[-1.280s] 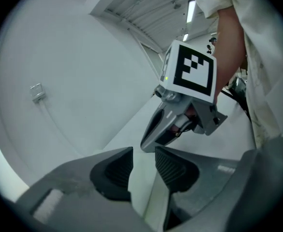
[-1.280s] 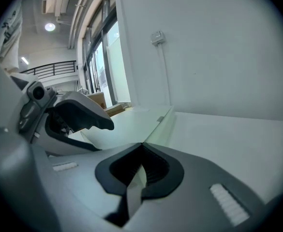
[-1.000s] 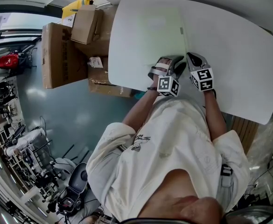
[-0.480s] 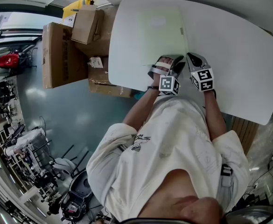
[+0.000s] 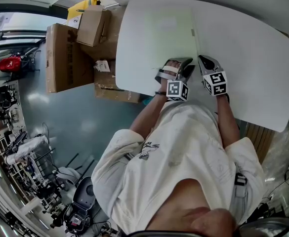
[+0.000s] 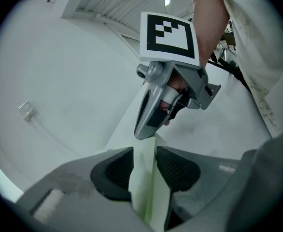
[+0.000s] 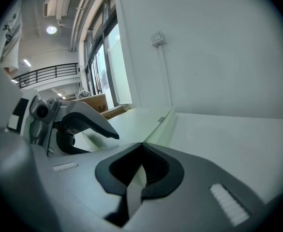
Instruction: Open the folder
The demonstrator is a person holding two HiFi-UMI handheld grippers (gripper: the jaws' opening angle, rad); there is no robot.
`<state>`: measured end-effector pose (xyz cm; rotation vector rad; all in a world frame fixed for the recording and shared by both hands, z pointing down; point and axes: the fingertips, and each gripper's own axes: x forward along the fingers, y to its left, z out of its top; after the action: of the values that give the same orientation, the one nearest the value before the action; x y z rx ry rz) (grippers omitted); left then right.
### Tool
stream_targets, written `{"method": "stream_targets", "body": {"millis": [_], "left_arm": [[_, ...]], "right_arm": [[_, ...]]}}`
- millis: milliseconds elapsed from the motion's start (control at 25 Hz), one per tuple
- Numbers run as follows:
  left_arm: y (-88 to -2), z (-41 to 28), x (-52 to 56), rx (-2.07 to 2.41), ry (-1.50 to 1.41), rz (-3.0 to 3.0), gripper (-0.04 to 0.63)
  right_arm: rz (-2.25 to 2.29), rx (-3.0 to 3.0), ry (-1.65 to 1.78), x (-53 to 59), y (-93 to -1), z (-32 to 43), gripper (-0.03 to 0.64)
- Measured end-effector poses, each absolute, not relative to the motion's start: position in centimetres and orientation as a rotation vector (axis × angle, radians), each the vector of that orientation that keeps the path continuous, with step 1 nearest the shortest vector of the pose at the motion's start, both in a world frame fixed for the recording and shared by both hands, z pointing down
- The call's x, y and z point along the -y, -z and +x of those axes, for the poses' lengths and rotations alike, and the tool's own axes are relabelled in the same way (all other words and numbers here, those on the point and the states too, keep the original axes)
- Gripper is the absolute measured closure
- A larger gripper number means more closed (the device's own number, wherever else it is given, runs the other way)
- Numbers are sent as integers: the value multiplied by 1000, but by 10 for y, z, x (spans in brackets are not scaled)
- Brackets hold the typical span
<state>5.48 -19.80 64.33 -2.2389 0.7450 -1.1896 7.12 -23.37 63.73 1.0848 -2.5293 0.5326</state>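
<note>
A pale green folder (image 5: pixel 168 33) lies flat on the white table (image 5: pixel 253 68), with a small clip (image 5: pixel 192 32) on its right edge. Both grippers meet at its near right corner. My left gripper (image 5: pixel 187 65) is shut on the folder; in the left gripper view a pale green sheet (image 6: pixel 145 187) fills the gap between its pads (image 6: pixel 113 170). My right gripper (image 5: pixel 204 61) sits just to its right. In the right gripper view its jaws are closed at the tips (image 7: pixel 141 146) on a thin pale sheet (image 7: pixel 133 192). Which layer each gripper holds is hidden.
Cardboard boxes (image 5: pixel 67 53) stand on the floor left of the table. The table's near edge runs just under both hands, and the person's torso is close behind it. Shelving and gear fill the floor at the far left.
The left gripper has rolled very slightly at the folder's corner. The right gripper and the folder have not moved.
</note>
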Motion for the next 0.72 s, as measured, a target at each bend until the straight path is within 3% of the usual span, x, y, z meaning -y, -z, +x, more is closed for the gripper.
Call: {"method": "stream_targets", "body": {"millis": [720], "left_arm": [[-621,50,197,-843,1140,-2166,452]], "right_arm": [[1099,2533,-549,234,-635,74,615]]}}
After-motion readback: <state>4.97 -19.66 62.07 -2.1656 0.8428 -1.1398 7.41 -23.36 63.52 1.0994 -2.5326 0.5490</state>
